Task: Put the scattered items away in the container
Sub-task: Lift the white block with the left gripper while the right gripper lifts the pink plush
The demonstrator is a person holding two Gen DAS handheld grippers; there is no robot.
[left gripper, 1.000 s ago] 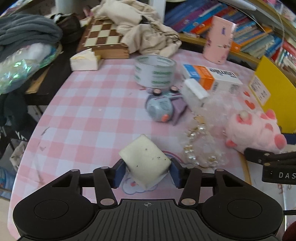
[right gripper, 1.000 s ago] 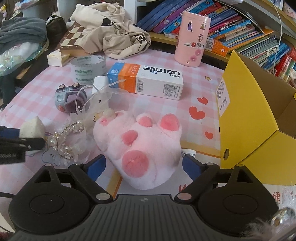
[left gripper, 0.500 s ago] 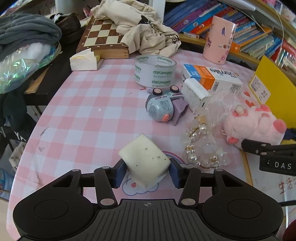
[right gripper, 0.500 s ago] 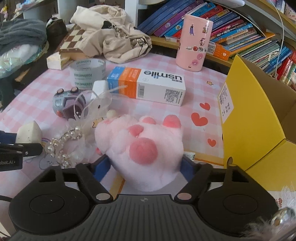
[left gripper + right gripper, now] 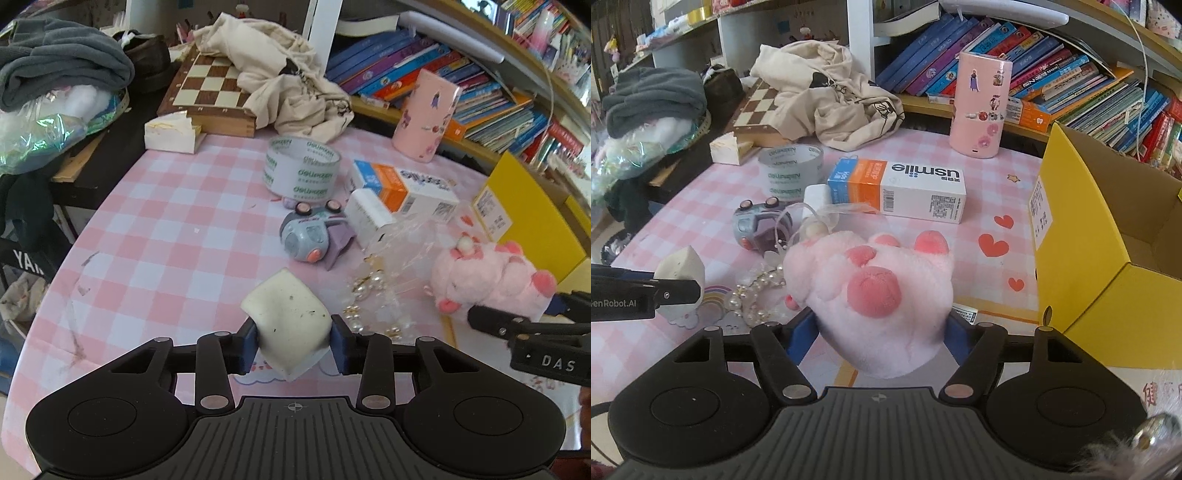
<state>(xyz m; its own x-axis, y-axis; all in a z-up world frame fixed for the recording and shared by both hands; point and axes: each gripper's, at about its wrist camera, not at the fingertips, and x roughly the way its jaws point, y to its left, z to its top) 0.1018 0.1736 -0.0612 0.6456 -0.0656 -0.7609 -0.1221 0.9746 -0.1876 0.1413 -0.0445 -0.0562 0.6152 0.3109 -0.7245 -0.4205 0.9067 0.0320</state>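
1. A white sponge block [image 5: 290,325] is clamped between the closed fingers of the left gripper [image 5: 293,345], held low over the pink checked tabletop [image 5: 155,229]
2. A pink plush paw [image 5: 882,291] is gripped by the fingers of the right gripper [image 5: 881,334], raised above the tabletop, pads facing up
3. The yellow cardboard box [image 5: 1086,243] is seen open to the right of the paw; its contents cannot be told
4. A pearl string [image 5: 757,291], a toy car [image 5: 310,240], a tape roll [image 5: 301,170] and a usmile carton [image 5: 905,188] are left lying on the tabletop

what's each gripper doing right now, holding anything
Left gripper: closed on the white sponge block.
Right gripper: closed on the pink plush paw.
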